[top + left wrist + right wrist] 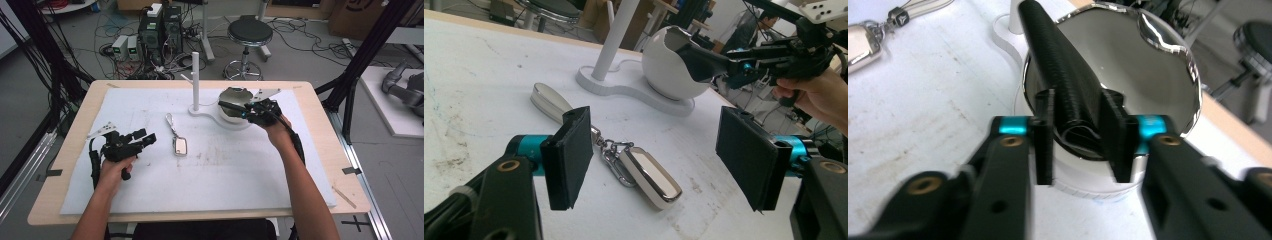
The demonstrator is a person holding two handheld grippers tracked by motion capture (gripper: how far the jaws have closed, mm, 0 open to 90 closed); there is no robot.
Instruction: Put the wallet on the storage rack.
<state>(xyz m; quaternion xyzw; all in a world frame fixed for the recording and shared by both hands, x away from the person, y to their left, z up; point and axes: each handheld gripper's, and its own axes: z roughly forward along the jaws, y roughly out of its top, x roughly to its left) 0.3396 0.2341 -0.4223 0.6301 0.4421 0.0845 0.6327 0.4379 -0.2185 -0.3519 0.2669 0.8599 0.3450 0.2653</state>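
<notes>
A cream and chrome key fob on a chain with a strap lies mid-mat. My left gripper hovers to its left, jaws open and empty. In the left gripper view the key fob lies just beyond the open gripper. My right gripper is shut on a black folded pouch, held over the rim of a white bowl with a chrome inside. In the right gripper view the gripper clamps the pouch, which points into the bowl.
The bowl sits on a white base with an upright white post and a side peg. A white mat covers the wooden table. A stool and computers stand on the floor beyond.
</notes>
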